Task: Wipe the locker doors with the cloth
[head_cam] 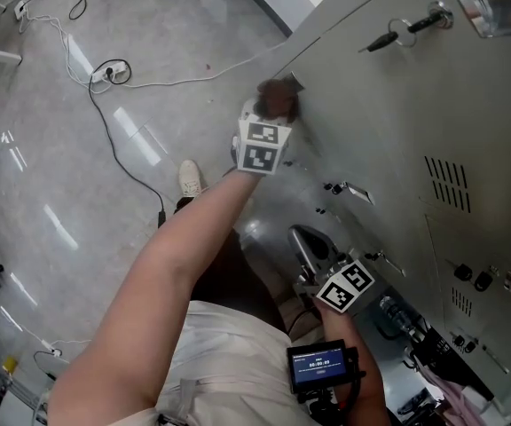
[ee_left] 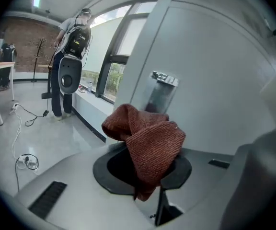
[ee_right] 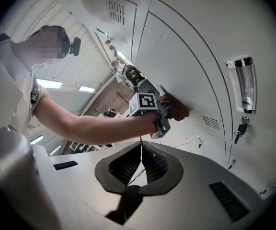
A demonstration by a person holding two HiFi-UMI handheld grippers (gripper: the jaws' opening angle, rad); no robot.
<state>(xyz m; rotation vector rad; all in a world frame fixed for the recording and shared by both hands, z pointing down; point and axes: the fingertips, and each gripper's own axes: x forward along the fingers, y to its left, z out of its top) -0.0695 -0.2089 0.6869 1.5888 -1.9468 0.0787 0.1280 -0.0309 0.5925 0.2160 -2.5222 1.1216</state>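
Head view: left gripper (head_cam: pixel 272 112) holds cloth (head_cam: pixel 279 96) against locker door (head_cam: pixel 366 118).

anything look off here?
Nothing damaged or spilled. A key is left hanging in a locker door lock, and cables sprawl loose over the floor. The cloth sits bunched in the left gripper.

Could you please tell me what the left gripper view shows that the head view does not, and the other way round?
Only the left gripper view: a person standing by the windows. Only the head view: keys in a lock, a shoe, a small screen. Both: the reddish cloth, the grey locker door, white cable on the floor.
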